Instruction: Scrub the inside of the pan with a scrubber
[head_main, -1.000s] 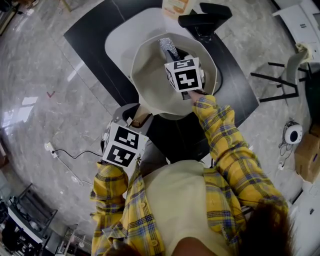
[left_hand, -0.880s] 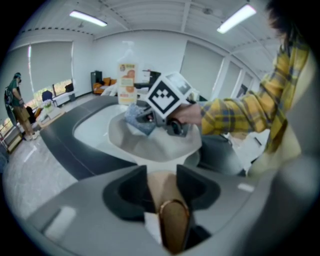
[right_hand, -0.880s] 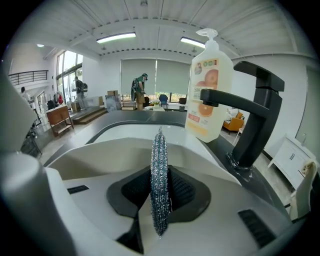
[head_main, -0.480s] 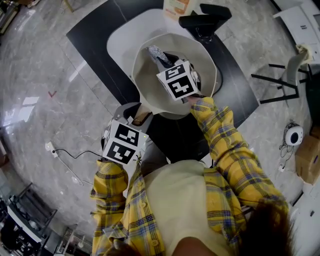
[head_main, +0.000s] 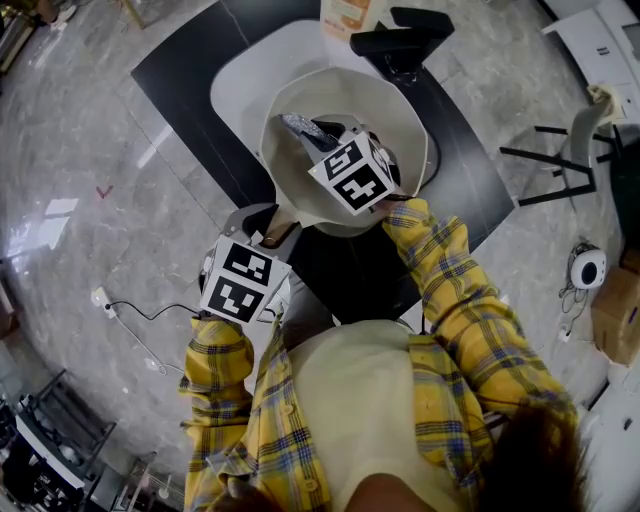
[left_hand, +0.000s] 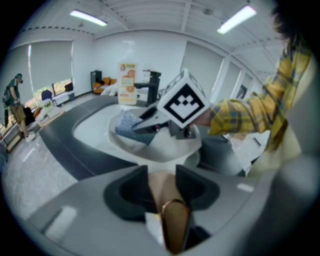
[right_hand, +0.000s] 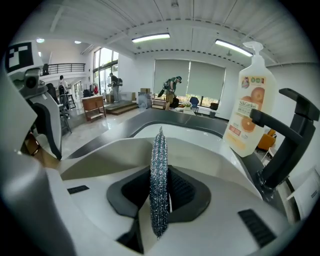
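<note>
A cream pan (head_main: 392, 112) stands in the white sink (head_main: 240, 80). My right gripper (head_main: 318, 136) reaches into the pan and is shut on a silvery scrubber (head_main: 298, 126), which shows edge-on between the pads in the right gripper view (right_hand: 159, 185). The scrubber lies against the pan's inner left side. My left gripper (head_main: 272, 232) is at the pan's near rim, shut on the brown wooden pan handle (left_hand: 167, 210); its jaws have just been closing a little with the handle between them. The left gripper view also shows the pan (left_hand: 150, 147) and the scrubber (left_hand: 127, 126).
A soap bottle with an orange label (right_hand: 250, 115) and a black faucet (right_hand: 290, 135) stand behind the sink. The sink sits in a black counter (head_main: 180, 70). A cable (head_main: 150, 305) lies on the marble floor to the left. People stand far off in the room.
My right gripper has swept left across the inside of the pan with the scrubber and rolled to the left. The left gripper and the pan stayed put.
</note>
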